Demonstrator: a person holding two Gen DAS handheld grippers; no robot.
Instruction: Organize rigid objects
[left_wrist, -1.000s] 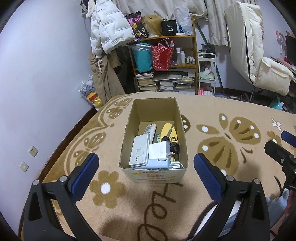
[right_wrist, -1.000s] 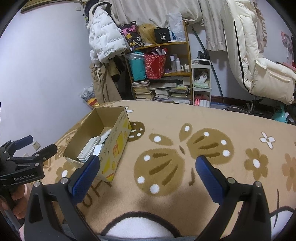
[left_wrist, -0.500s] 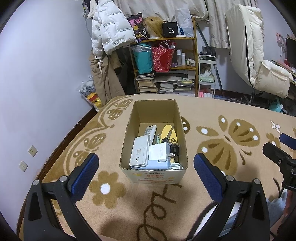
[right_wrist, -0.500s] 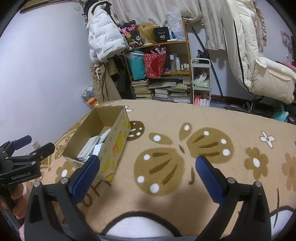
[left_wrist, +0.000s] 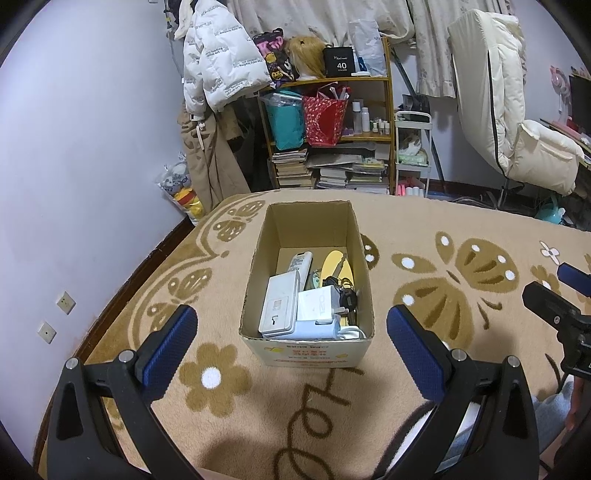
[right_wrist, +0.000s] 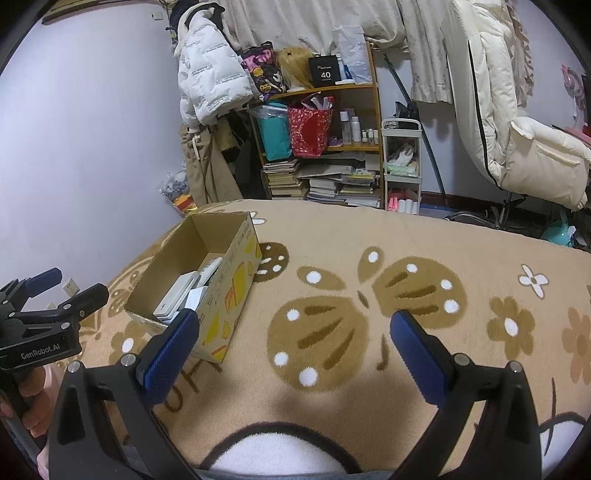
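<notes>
An open cardboard box (left_wrist: 308, 218) stands on the tan patterned blanket, straight ahead in the left wrist view. Inside lie a white remote (left_wrist: 300, 263), a flat white device (left_wrist: 280, 305), a white charger block (left_wrist: 319, 304), a yellow oval piece (left_wrist: 334, 264) and dark keys (left_wrist: 346, 291). My left gripper (left_wrist: 291, 345) hovers open just short of the box's near wall, nothing between its fingers. In the right wrist view the box (right_wrist: 236, 258) sits to the left, and my right gripper (right_wrist: 293, 345) hangs open over bare blanket. Each gripper shows at the edge of the other's view.
The blanket (right_wrist: 369, 295) carries brown butterfly and flower patterns and covers a bed. Behind stand a cluttered wooden shelf (left_wrist: 332, 122) with books and bags, a white trolley (left_wrist: 412, 155), hanging coats (left_wrist: 218, 74) and a cream padded chair (left_wrist: 517, 129). A wall runs along the left.
Both grippers have hardly shifted; the view has drifted very slightly. The box and its contents have not moved.
</notes>
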